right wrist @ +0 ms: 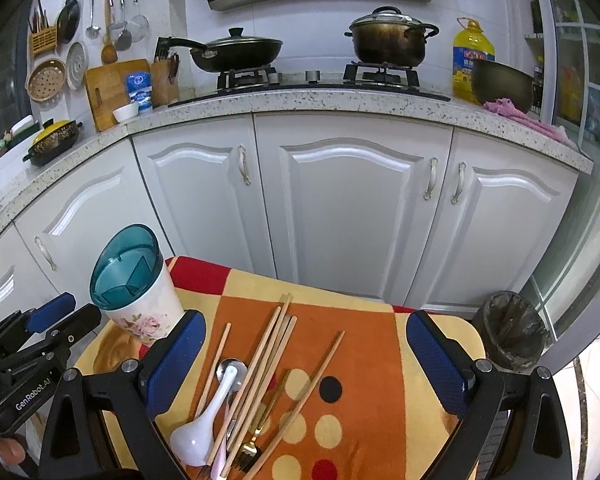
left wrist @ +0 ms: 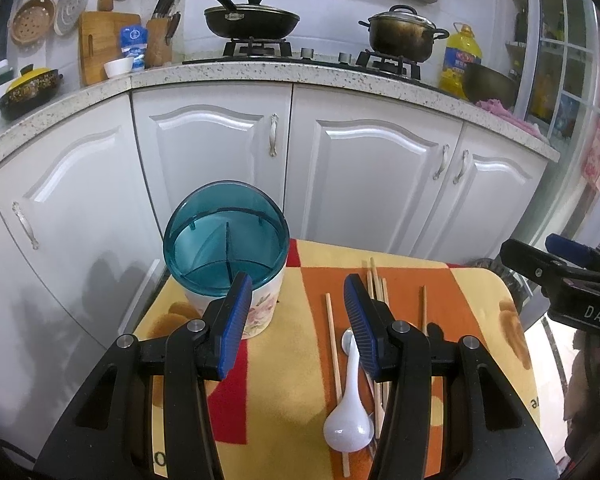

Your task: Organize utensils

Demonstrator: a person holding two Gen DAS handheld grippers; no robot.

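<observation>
Both tongs open and empty — left tongs (left wrist: 296,300) hanging over the table (left wrist: 476,320) between the teal-topped utensil holder (left wrist: 226,248) and the loose cutlery, right tongs (right wrist: 304,344) spread wide above that pile. White spoon (right wrist: 204,424) lying bowl-down among wooden chopsticks (right wrist: 260,364), gold fork (right wrist: 248,454) beside them — all on the patterned cloth (right wrist: 364,360), none yet in the holder. Holder upright at the table's far left corner, divided inside.

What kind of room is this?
It looks like a home kitchen. There is a gas stove with a lidded frying pan and a pot on it, and white cabinets under the counter.
</observation>
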